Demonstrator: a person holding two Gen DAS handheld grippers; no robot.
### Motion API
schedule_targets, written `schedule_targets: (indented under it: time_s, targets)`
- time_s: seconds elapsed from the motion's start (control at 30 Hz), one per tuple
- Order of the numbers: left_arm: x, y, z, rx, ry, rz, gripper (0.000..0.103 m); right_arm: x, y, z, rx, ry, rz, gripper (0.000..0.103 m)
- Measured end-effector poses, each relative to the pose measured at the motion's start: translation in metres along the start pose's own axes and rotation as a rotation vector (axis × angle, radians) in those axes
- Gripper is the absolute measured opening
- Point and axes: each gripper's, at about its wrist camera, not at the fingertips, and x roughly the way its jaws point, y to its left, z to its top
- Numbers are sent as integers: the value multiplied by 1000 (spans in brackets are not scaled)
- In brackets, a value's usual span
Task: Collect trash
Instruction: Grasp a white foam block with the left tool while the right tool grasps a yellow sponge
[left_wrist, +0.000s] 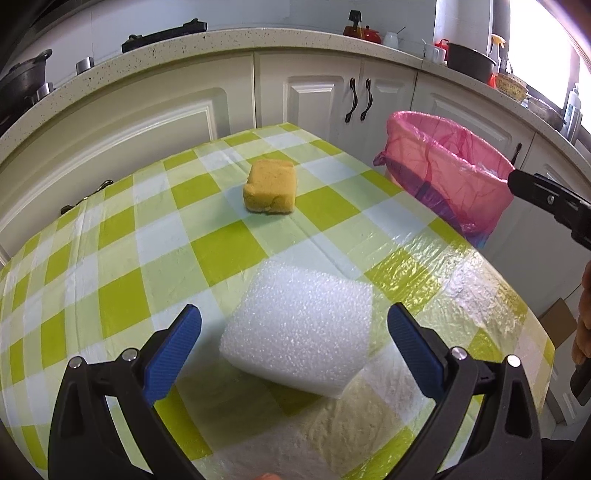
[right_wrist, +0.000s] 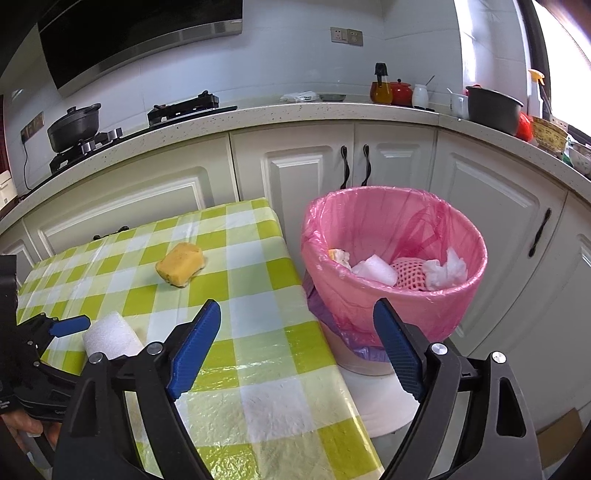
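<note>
A white foam block lies on the green-checked table. My left gripper is open, its jaws either side of the block and not touching it. A yellow sponge lies farther back on the table. A bin with a pink liner stands beside the table's right edge and holds foam, a pink net and paper. My right gripper is open and empty, held over the table's right edge in front of the bin. The foam block and sponge also show in the right wrist view.
White kitchen cabinets and a speckled countertop run behind the table and bin. A stove with a black pot, jars and bowls stand on the counter. A cardboard piece lies on the floor at right.
</note>
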Motion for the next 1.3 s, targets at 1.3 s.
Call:
schedule_targets:
  time_s: [1.3]
  targets:
    - [8, 158, 49, -286, -116, 150, 71, 173, 159, 47, -19, 228, 48, 77]
